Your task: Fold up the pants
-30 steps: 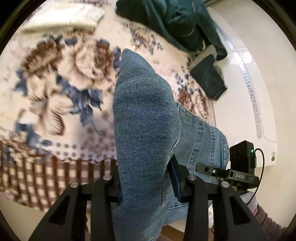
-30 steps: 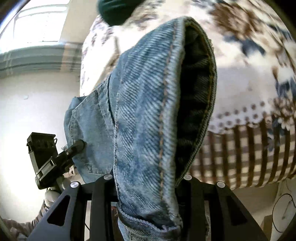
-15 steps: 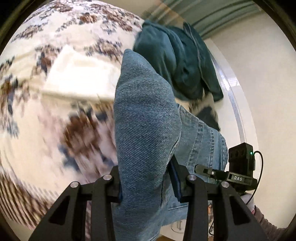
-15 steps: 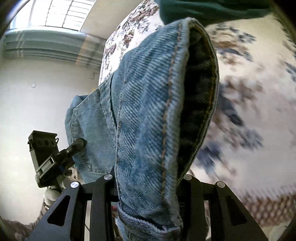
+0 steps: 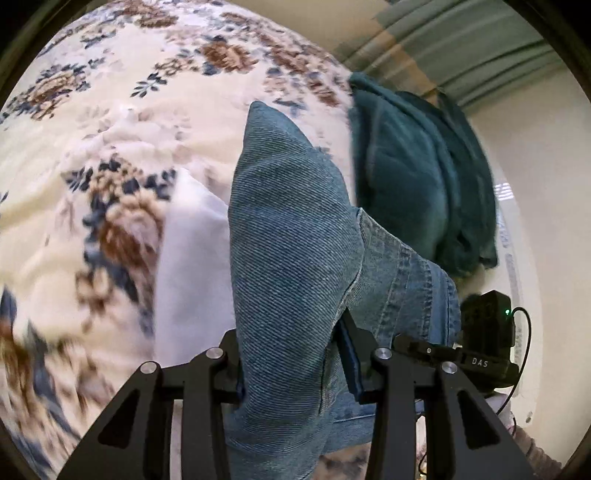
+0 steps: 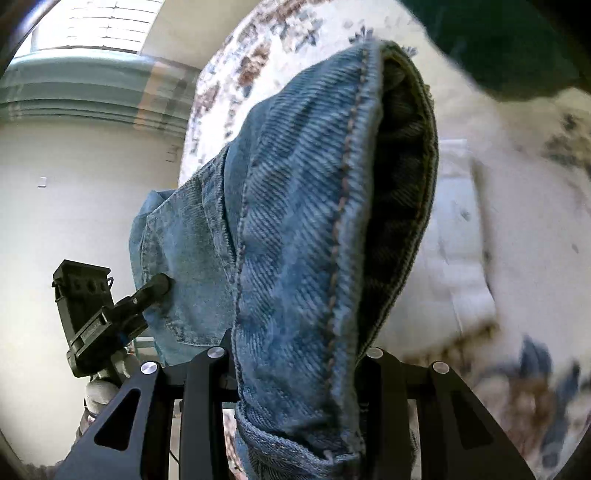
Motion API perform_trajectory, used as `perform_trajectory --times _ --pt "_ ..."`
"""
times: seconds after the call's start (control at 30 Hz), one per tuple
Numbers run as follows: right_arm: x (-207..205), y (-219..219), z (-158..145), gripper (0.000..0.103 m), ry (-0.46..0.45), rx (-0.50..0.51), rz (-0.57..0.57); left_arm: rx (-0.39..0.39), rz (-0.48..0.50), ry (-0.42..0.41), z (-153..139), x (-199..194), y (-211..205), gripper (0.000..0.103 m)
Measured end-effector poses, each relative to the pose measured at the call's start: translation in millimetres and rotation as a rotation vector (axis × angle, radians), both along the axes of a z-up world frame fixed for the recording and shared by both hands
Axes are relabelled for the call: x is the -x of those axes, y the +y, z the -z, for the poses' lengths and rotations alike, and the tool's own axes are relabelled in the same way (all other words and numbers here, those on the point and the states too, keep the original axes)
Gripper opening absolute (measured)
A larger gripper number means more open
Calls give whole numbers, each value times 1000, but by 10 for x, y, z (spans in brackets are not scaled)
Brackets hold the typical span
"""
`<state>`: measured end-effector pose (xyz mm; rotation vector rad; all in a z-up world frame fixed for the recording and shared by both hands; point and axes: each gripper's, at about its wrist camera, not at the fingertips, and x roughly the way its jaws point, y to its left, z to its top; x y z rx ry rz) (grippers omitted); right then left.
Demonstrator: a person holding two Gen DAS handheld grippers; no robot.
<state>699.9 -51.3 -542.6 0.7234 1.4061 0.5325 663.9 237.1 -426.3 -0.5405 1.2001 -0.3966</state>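
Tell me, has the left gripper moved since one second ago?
Yes. Left gripper, shut on the jeans, moved from the checked border across the floral bedspread.

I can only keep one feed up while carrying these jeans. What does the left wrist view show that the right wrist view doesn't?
Only the left wrist view: the whole teal garment and the right hand-held gripper.

Only the right wrist view: the window and the left hand-held gripper pinching the denim.

Both: the jeans clamped between that view's own fingers, the floral bedspread and a white folded cloth.
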Motion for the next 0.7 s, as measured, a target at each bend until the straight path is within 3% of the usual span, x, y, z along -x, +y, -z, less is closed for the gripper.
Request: perform_trajectory --times 0.13,0.2,0.27,0.33,0.4,0.6,0.7 --pt "-351 126 456 48 83 146 -27 -32 -17 89 579 -354 178 37" --pt "-366 84 493 50 80 139 -20 -101 -8 144 883 -419 224 44" --pt "-355 -30 445 53 66 142 19 -120 4 131 939 -375 247 54" --pt "-294 -171 377 53 50 183 75 -159 -6 111 891 -296 277 73" --pt "-373 -208 306 53 34 205 95 -177 -33 109 857 -165 317 74" --pt "-221 -225 341 53 31 482 60 -221 -76 131 976 -77 372 95" --pt "-226 -165 311 54 31 567 58 -272 -77 108 946 -94 323 96"
